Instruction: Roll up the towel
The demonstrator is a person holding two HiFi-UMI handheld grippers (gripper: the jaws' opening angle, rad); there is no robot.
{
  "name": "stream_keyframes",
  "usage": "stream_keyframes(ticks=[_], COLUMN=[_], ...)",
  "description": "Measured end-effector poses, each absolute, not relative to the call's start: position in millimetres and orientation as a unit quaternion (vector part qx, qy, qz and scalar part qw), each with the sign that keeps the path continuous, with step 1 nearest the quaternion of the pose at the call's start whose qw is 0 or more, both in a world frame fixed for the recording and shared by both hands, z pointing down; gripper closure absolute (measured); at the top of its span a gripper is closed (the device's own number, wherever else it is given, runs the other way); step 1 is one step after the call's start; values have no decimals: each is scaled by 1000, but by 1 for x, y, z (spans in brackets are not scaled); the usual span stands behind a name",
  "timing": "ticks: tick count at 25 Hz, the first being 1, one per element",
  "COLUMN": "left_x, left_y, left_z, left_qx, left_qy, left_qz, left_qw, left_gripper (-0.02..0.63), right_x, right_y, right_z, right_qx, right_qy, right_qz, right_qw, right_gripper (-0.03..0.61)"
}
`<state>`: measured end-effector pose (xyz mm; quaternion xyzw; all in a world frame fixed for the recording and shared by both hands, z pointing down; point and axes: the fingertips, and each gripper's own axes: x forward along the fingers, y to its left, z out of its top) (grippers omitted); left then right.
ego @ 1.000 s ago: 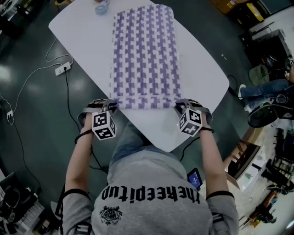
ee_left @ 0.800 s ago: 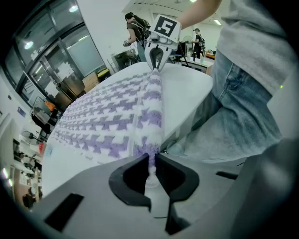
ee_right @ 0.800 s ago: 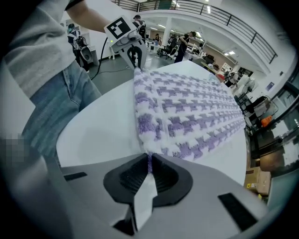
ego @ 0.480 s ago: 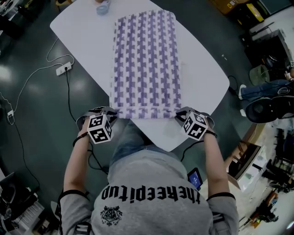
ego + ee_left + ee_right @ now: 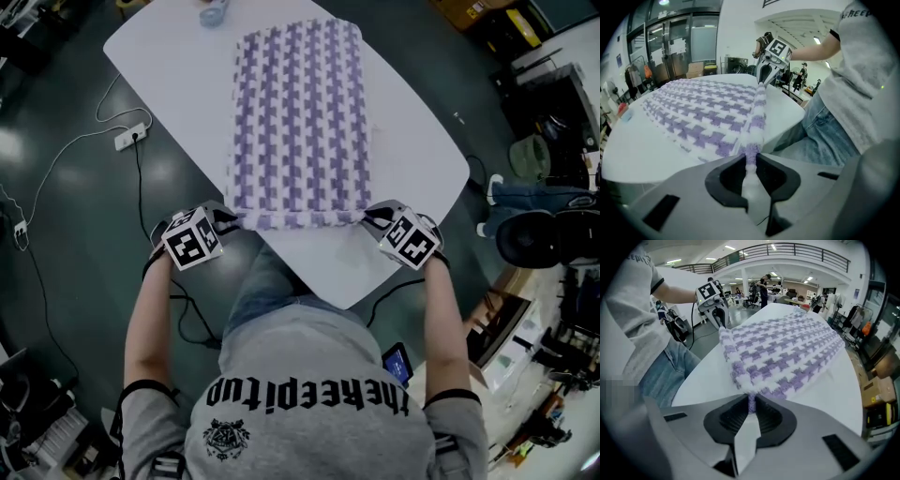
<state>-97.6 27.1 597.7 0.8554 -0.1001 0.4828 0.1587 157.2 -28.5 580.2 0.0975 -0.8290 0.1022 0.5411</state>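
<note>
One purple-checked towel (image 5: 298,122) covers one white table (image 5: 412,159), near corners pinched (one each) by left gripper (image 5: 228,220) and right gripper (image 5: 368,217).

The towel (image 5: 298,117) is thick, nubby cloth. The table (image 5: 412,159) is smooth, matt white. The left gripper (image 5: 751,161) and right gripper (image 5: 751,404) look like matt grey plastic with ribbed black pads (image 5: 733,416). The floor (image 5: 66,234) is glossy.

Far end of the worktop (image 5: 159,70) and a small blue object (image 5: 214,11) there are cropped at the top edge; near corners of the towel (image 5: 300,122) vanish inside the left hand-held gripper (image 5: 751,163) and right hand-held gripper (image 5: 751,404).
</note>
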Motion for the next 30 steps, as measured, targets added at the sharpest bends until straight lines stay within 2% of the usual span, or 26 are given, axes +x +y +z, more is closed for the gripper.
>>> stream_keyframes(ticks=[10, 16, 24, 30], left_x=[-105, -108, -105, -91], left_y=[-2, -19, -30, -4], left_z=[596, 595, 546, 563], left_qx=[845, 834, 836, 829], left_qy=[-144, -163, -195, -165], left_qz=[496, 520, 511, 532], left_qw=[138, 83, -27, -47], left_gripper=[560, 546, 473, 428], right_x=[154, 153, 154, 153], right_y=[-52, -64, -71, -71], right_z=[583, 586, 589, 593], right_qx=[136, 149, 167, 167], right_qy=[-821, -804, -791, -787], right_qz=[65, 26, 34, 30], right_qw=[550, 574, 587, 594], right_gripper=[541, 532, 532, 532])
